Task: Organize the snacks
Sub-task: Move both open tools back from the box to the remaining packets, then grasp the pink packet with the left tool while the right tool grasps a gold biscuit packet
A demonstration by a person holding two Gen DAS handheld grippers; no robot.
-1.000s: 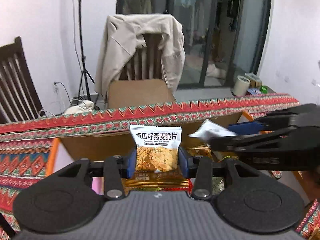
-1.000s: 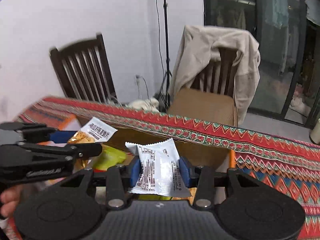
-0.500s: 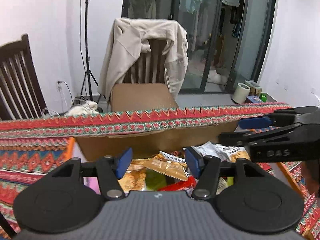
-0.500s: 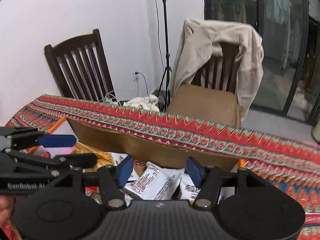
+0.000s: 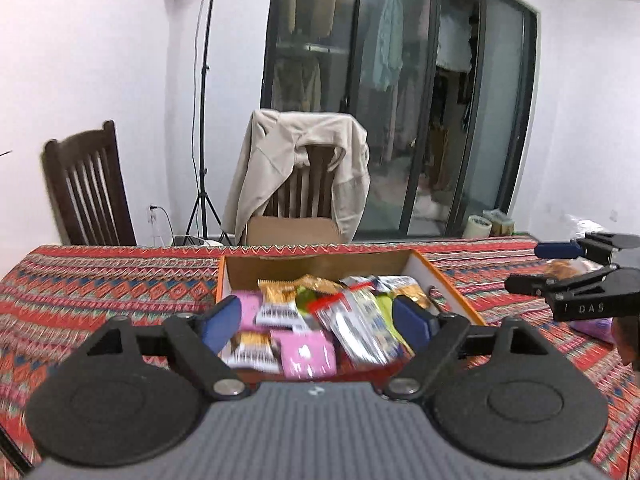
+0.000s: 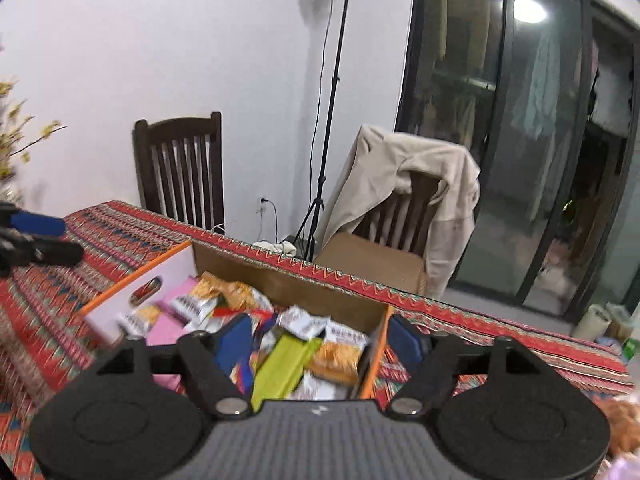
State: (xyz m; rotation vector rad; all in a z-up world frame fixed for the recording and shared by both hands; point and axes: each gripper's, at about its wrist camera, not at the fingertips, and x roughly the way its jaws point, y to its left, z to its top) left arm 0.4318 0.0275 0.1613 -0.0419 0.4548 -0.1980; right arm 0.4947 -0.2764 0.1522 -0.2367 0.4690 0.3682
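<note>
An orange-rimmed cardboard box sits on the patterned tablecloth and holds several snack packets, among them pink, white and green ones. It also shows in the right wrist view. My left gripper is open and empty, raised above the box's near side. My right gripper is open and empty, above the box's right end; it shows at the right of the left wrist view. The left gripper's fingers show at the left edge of the right wrist view.
More snack packets lie on the tablecloth to the right of the box. A chair draped with a beige jacket and a dark wooden chair stand behind the table. A light stand stands by the wall.
Both grippers let go of their packets, which dropped into the box, then opened wide and rose up and back. The whole box interior now shows.
</note>
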